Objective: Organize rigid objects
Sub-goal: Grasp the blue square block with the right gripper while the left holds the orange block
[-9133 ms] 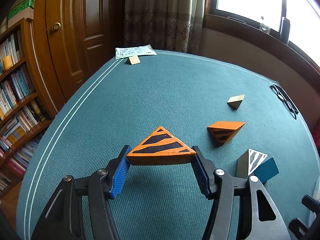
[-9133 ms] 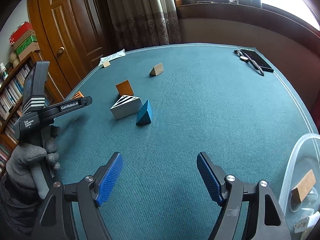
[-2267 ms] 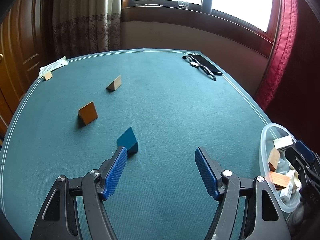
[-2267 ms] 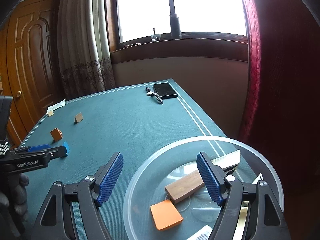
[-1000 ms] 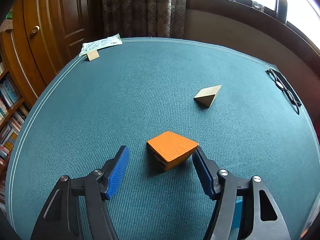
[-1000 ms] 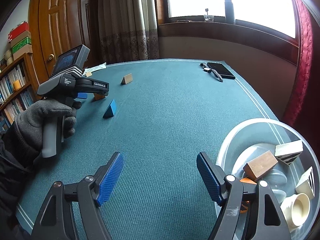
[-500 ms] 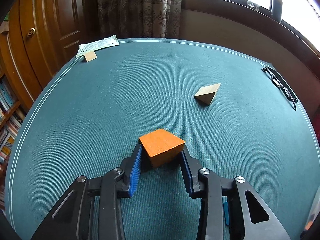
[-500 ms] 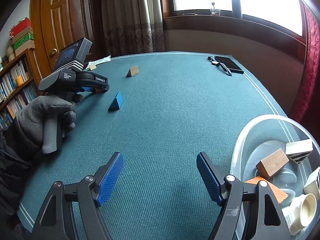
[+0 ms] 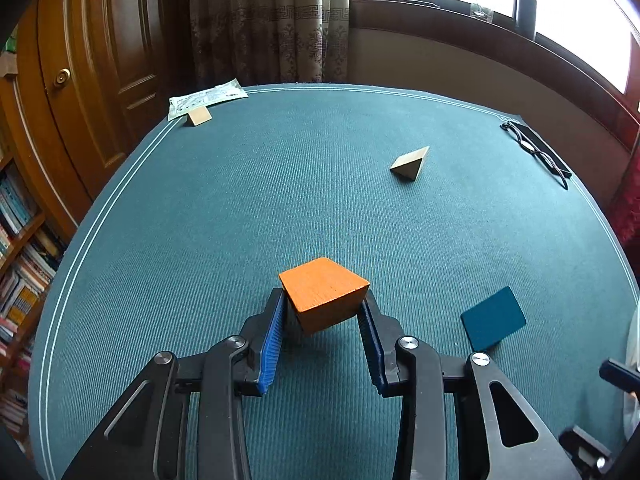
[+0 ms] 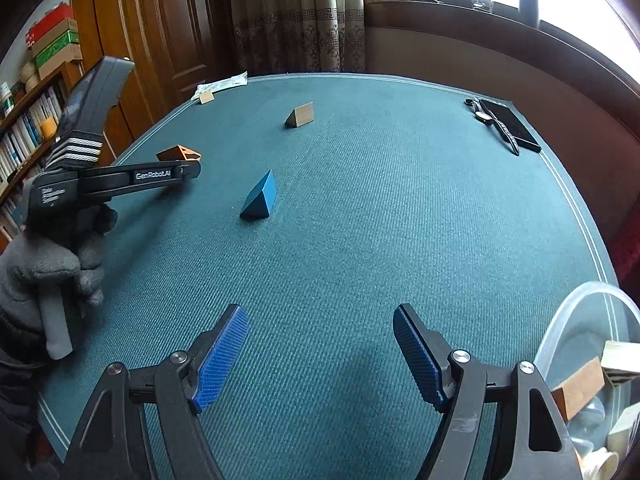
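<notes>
I am clamping the left gripper point(image 9: 323, 312) on the orange block point(image 9: 323, 300); both blue pads are pressing its sides, and the block is sitting between the fingertips, raised slightly off the green table point(image 9: 280, 184). Right of the jaws, the blue wedge point(image 9: 493, 318) is lying near; the tan wedge point(image 9: 410, 163) is resting well ahead. I am holding the right gripper point(image 10: 320, 354) with jaws apart and nothing between them, the clear bowl point(image 10: 568, 320) lying just right of them.
</notes>
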